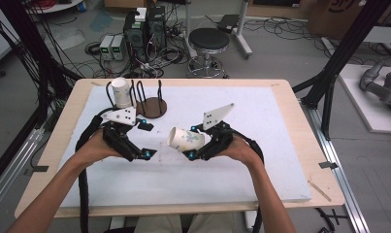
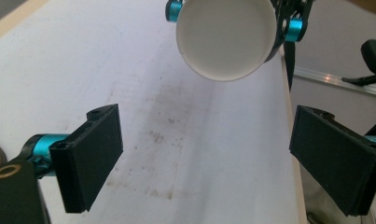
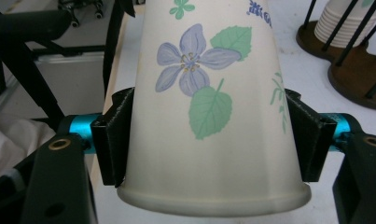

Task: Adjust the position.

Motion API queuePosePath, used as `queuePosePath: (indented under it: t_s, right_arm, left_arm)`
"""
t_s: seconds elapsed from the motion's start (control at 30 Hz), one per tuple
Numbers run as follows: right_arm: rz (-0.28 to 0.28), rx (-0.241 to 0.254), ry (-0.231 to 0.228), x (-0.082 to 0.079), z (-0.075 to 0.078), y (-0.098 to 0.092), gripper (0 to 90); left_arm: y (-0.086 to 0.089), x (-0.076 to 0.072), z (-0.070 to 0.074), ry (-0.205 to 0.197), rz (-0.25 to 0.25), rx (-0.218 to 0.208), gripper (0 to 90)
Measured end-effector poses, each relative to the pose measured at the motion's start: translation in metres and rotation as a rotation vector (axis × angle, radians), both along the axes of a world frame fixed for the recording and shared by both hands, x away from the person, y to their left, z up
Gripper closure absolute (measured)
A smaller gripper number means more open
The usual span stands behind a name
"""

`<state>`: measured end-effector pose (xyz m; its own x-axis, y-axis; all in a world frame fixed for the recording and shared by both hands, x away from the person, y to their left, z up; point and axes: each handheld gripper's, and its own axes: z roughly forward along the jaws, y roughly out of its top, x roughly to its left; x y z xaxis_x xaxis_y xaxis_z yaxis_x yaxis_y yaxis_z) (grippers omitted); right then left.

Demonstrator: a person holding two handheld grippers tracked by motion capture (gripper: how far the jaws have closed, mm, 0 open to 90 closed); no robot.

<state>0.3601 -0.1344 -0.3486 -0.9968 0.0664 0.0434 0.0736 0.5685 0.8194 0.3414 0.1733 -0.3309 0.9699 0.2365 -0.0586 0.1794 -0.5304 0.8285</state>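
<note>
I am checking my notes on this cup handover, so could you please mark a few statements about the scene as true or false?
1. The right gripper holds a flowered paper cup between its jaws. True.
2. The left gripper is clamped on that cup. False: its jaws stand open with nothing between them, and the cup is apart from them.
3. A stack of cups sits in a wire holder at the far left of the table. True.
4. The held cup stands upright on the table. False: it is held tilted on its side, above the white mat.
</note>
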Motion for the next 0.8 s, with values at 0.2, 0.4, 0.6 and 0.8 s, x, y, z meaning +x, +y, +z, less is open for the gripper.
queuePosePath:
  t_s: [0.2, 0.4, 0.6, 0.8]
  right_arm:
    - [-0.014, -0.068, -0.011, -0.0005, 0.003, 0.0007, 28.4]
    - [-0.008, -0.15, -0.026, -0.0025, 0.0025, 0.0049, 28.6]
    - [-0.013, -0.218, -0.034, -0.0021, 0.0048, 0.007, 28.6]
    - [-0.015, -0.28, -0.035, -0.0017, 0.005, 0.0071, 28.5]
  left_arm:
    - [-0.0024, 0.0011, -0.0009, 0.012, -0.003, 0.073, 9.5]
    - [-0.0055, 0.003, -0.0003, 0.012, -0.003, 0.145, 9.5]
    - [-0.0067, 0.0056, 0.0, 0.021, 0.003, 0.171, 9.5]
    - [-0.0082, 0.0075, -0.0007, 0.03, -0.006, 0.215, 9.5]
